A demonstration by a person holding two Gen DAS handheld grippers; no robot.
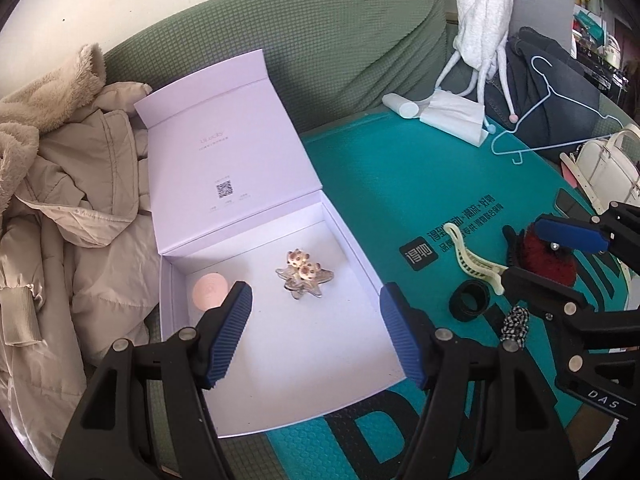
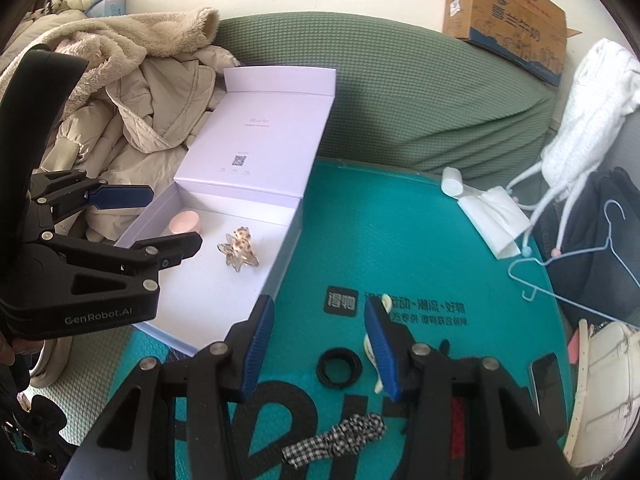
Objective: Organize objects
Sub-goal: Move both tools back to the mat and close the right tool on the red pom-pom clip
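Note:
An open lilac box [image 1: 362, 256] [image 2: 290, 240] sits at the left of a teal mat [image 1: 400, 184] [image 2: 400, 240]. Inside lie a starfish-shaped hair clip [image 1: 305, 276] [image 2: 239, 251] and a pink round disc [image 1: 210, 291] [image 2: 185, 222]. My left gripper [image 1: 316, 332] [image 2: 160, 216] is open and empty over the box. My right gripper [image 2: 318, 350] [image 1: 556, 256] is open above the mat, over a black hair band [image 2: 339, 368] [image 1: 470, 301]. A cream claw clip [image 1: 476, 264] [image 2: 374, 344], a checkered scrunchie [image 2: 334, 438] [image 1: 515, 326] and a dark red fuzzy item [image 1: 548, 258] lie there too.
Beige jackets [image 1: 68, 200] [image 2: 132, 120] lie left of the box on a green sofa [image 1: 340, 52]. A tissue roll [image 1: 402, 105], a blue hanger [image 1: 552, 120], a white handbag [image 1: 608, 168] and a phone [image 2: 548, 380] sit at the right. A cardboard box [image 2: 516, 20] rests on the sofa back.

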